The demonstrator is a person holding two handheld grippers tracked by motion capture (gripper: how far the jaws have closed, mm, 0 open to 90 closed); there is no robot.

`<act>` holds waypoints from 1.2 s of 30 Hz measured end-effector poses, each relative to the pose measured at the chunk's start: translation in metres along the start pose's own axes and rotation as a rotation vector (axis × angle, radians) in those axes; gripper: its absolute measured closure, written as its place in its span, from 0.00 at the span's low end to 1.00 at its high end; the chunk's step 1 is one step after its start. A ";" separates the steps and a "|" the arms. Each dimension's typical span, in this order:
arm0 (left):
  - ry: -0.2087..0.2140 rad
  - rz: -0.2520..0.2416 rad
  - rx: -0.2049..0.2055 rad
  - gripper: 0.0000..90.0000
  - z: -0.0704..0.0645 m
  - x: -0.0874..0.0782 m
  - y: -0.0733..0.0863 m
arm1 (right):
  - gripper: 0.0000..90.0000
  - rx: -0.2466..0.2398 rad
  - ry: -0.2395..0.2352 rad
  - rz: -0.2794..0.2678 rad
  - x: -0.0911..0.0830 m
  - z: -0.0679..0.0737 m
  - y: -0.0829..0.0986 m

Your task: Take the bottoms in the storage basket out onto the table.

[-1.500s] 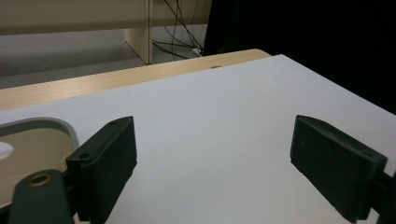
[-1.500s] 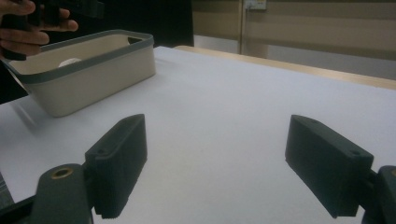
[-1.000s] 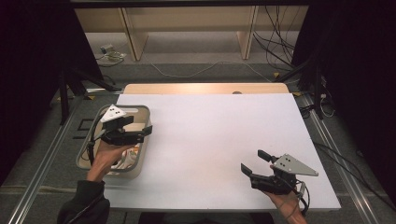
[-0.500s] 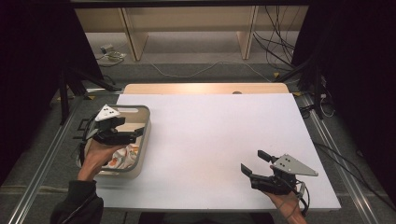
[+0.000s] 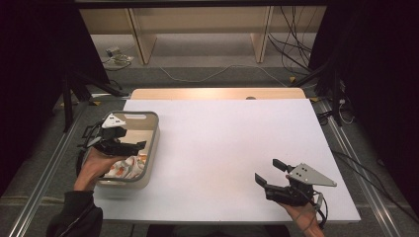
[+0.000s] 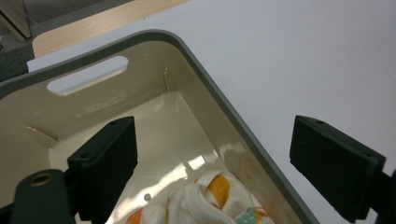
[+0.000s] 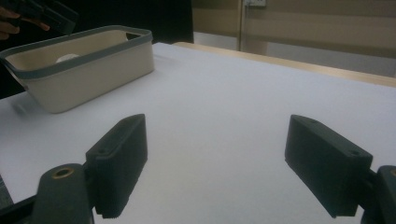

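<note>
A beige bin with a grey rim (image 5: pixel 154 143) stands at the left edge of the white table (image 5: pixel 227 133). In it lies a crumpled white cloth with orange patches (image 5: pixel 123 170). My left gripper (image 5: pixel 132 145) hovers over the bin, open and holding nothing. In the left gripper view its jaws stand wide apart (image 6: pixel 219 154) above the cloth (image 6: pixel 210 200) and the bin's right wall (image 6: pixel 224 135). My right gripper (image 5: pixel 268 171) rests open near the front right of the table. Its jaws (image 7: pixel 219 154) point across the bare surface toward the bin (image 7: pixel 93 70).
A light wooden strip (image 5: pixel 217 94) runs along the table's far edge. Beyond it are shelf legs and cables on the floor (image 5: pixel 291 54). Metal rails (image 5: pixel 44 177) flank the table on both sides. The bin has a handle slot (image 6: pixel 86 80) in its far wall.
My left gripper has shifted left over the bin, away from its right wall. The right gripper has stayed where it was.
</note>
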State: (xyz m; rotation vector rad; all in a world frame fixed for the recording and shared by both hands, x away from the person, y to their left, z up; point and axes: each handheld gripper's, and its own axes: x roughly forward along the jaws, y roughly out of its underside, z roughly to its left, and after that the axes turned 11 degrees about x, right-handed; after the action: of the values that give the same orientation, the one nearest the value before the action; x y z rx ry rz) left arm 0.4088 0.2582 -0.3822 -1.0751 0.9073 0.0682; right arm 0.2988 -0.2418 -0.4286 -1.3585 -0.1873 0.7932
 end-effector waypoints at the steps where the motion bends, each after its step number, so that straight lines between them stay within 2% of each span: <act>1: 0.003 0.010 0.004 0.16 0.001 0.001 0.001 | 0.24 0.000 0.000 0.000 0.000 0.000 0.000; 9: 0.021 0.092 0.033 0.16 0.002 0.006 0.005 | 0.24 0.000 0.000 0.001 0.000 0.000 0.000; 15: 0.028 0.132 0.035 0.16 0.003 0.009 0.008 | 0.24 0.000 0.000 0.002 0.000 0.000 0.000; 21: 0.041 0.195 0.044 0.17 0.004 0.014 0.012 | 0.24 -0.003 0.001 0.003 0.000 0.000 0.000; 24: 0.034 0.229 0.052 0.17 0.004 0.017 0.014 | 0.24 -0.004 0.002 0.006 0.000 0.000 0.000; 29: 0.044 0.239 0.043 0.17 0.007 0.018 0.016 | 0.24 -0.005 0.002 0.007 0.001 0.000 0.000; 36: 0.073 0.285 0.053 0.17 0.005 0.021 0.018 | 0.24 -0.006 0.001 0.007 0.001 0.000 0.000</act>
State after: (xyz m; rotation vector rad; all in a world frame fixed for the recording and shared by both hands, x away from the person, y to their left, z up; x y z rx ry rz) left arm 0.4176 0.2638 -0.4082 -0.8982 1.1185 0.2407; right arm 0.2992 -0.2412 -0.4290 -1.3658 -0.1839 0.7986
